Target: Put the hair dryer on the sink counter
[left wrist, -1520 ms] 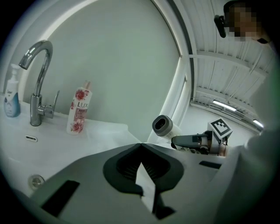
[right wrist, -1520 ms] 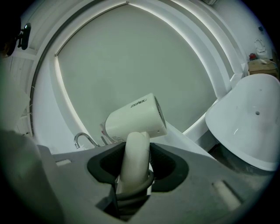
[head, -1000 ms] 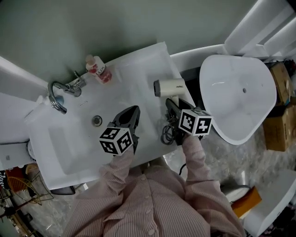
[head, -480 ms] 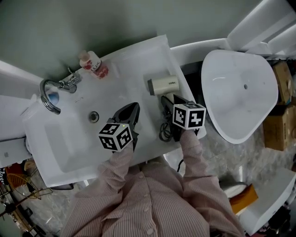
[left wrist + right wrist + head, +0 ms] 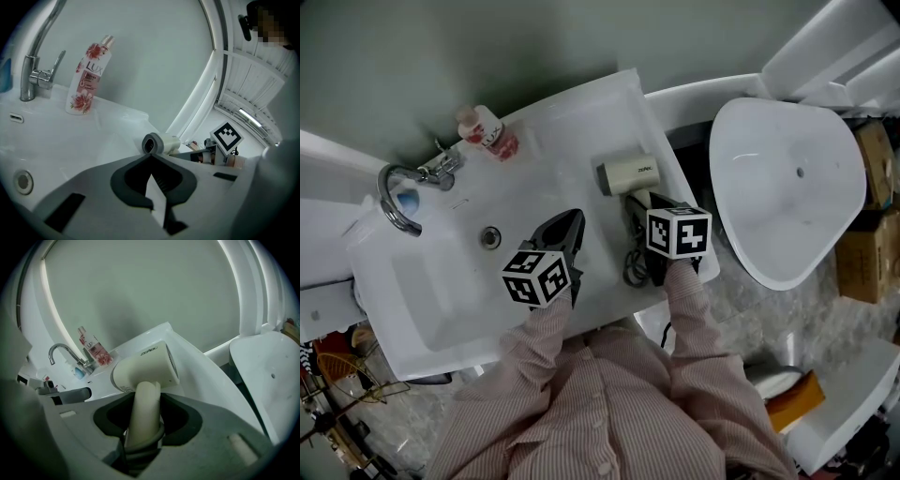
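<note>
The right claw (image 5: 644, 204) is clamped on the handle of the dryer (image 5: 628, 174); in the right gripper view the cream handle fills the gap between the two jaws, which press on it from both sides, and the barrel sits crosswise just past the jaw tips. From the head view the dryer lies over the right end of the white tabletop (image 5: 600, 117), beside the sink (image 5: 455, 277), with its barrel pointing left toward the basin and its handle running back toward the person. Whether the barrel touches the tabletop or hangs just above it cannot be told. The dark cord (image 5: 635, 267) is bunched in loops on the tabletop just beside the right claw, near the front edge. The left claw (image 5: 570, 221) holds nothing: its jaws are narrowed until the tips meet, and it hangs over the sink near the drain (image 5: 490, 236), left of the dryer and apart from it. At the back of the tabletop a pink-labelled bottle (image 5: 487, 131) stands upright next to the chrome tap (image 5: 398, 199). A white tub (image 5: 787, 187) stands to the right of the tabletop.
</note>
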Demonstrator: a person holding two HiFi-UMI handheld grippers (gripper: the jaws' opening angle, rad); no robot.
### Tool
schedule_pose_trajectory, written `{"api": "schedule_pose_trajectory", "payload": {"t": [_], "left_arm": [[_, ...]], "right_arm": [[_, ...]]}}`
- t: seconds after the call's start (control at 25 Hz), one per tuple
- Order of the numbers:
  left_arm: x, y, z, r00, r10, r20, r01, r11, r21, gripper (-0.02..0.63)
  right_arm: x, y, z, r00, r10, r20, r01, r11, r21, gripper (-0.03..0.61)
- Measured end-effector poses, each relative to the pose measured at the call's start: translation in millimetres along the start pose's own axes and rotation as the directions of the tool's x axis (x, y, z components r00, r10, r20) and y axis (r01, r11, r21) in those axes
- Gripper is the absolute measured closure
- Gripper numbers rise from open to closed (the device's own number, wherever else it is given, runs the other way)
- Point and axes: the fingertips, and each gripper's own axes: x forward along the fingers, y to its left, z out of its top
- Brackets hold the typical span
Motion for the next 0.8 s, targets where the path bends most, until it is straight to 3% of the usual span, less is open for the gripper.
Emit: {"api": "schedule_pose_trajectory", "payload": {"t": [0.56,0.8], "left_arm": [[-1.6,-2.3,1.1,1.0,-0.003,0.006,0.003,1.0,0.004,0.612],[-5.8,-6.1,4.7,1.0,-0.006,0.02,0.006,1.0,0.007,0.612]], "right_arm": [[4.2,-5.1,-7.8,0.997,-0.034,-0.069,0.036,0.999,0.024,0.411],[1.0,-5.6,-4.9,0.998,-0.042,-0.044,0.044,0.998,0.034,0.406]]}}
